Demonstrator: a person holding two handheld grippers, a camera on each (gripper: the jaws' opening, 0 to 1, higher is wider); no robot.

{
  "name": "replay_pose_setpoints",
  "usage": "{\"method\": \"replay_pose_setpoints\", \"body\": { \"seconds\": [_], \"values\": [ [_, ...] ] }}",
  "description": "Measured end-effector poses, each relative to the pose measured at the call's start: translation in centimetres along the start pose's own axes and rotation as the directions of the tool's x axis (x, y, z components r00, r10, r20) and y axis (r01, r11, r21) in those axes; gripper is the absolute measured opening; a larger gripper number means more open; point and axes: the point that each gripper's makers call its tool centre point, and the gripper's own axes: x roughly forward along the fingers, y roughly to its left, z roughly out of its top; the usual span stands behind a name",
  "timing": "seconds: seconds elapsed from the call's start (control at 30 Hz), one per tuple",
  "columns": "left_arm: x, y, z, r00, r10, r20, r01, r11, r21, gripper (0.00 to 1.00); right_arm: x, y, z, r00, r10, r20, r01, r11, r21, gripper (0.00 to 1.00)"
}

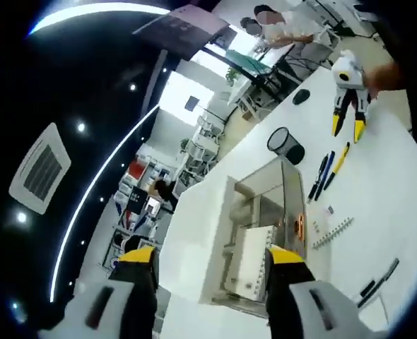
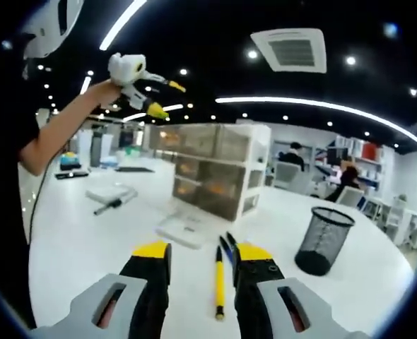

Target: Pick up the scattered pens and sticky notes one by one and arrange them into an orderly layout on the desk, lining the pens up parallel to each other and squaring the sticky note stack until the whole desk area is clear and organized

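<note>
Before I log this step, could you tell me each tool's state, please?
Left tool: open, holding nothing, raised above the desk.
Right tool: open, empty, a yellow pen lies between its jaws.

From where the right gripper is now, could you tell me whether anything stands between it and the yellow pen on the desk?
Nothing visible does. The yellow pen lies on bare white desk just ahead of the right gripper, between its open jaws. The mesh cup and drawer unit stand farther off.
</note>
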Motion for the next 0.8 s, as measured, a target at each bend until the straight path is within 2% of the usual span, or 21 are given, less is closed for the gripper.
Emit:
{"method": "replay_pose_setpoints", "body": {
  "seconds": [0.1, 0.17, 0.27, 0.4, 0.47, 0.53, 0.67, 0.73, 0.8],
  "values": [
    [-0.2, -1.3, 0.6, 1.0, -0.02, 0.023, 0.021, 0.999, -0.027, 0.65, 0.0, -0.2, 0.7, 0.999, -0.009, 0.033, 0.008, 1.0, 0.019, 0.36],
    [-0.6, -1.5, 1.3, 0.998, 0.003, 0.06, 0.0, 0.999, -0.042, 0.62, -0.1, -0.2, 1.1, 0.999, -0.01, 0.053, 0.009, 1.0, 0.015, 0.36],
    [-1.3, -1.9, 2.4, 0.991, 0.03, 0.133, -0.013, 0.992, -0.126, 0.57, -0.1, 0.0, 1.4, 0.998, 0.002, 0.057, -0.002, 1.0, 0.009, 0.35],
    [-1.9, -2.6, 2.6, 0.985, 0.046, 0.165, -0.016, 0.984, -0.177, 0.57, 0.0, -0.1, 1.5, 0.998, -0.007, 0.063, 0.006, 1.0, 0.017, 0.35],
    [-2.7, -2.6, 3.2, 0.975, 0.073, 0.211, -0.022, 0.972, -0.234, 0.57, 0.0, -0.2, 1.8, 0.997, -0.017, 0.077, 0.014, 0.999, 0.031, 0.37],
    [-3.8, -2.4, 4.3, 0.952, 0.098, 0.29, 0.001, 0.946, -0.323, 0.57, 0.0, -0.5, 2.1, 0.995, -0.029, 0.094, 0.023, 0.998, 0.059, 0.38],
    [-4.2, -3.4, 4.7, 0.944, 0.1, 0.316, 0.016, 0.939, -0.344, 0.58, 0.0, -1.7, 2.2, 0.991, -0.089, 0.097, 0.083, 0.994, 0.07, 0.39],
    [-3.6, -4.1, 4.0, 0.955, 0.105, 0.277, 0.002, 0.934, -0.359, 0.58, 0.3, -1.5, 2.0, 0.994, -0.07, 0.084, 0.064, 0.995, 0.07, 0.39],
    [-3.2, -5.0, 3.6, 0.96, 0.088, 0.266, 0.014, 0.932, -0.362, 0.57, 0.5, -1.5, 1.9, 0.996, -0.062, 0.069, 0.056, 0.996, 0.075, 0.39]
  ]
}}
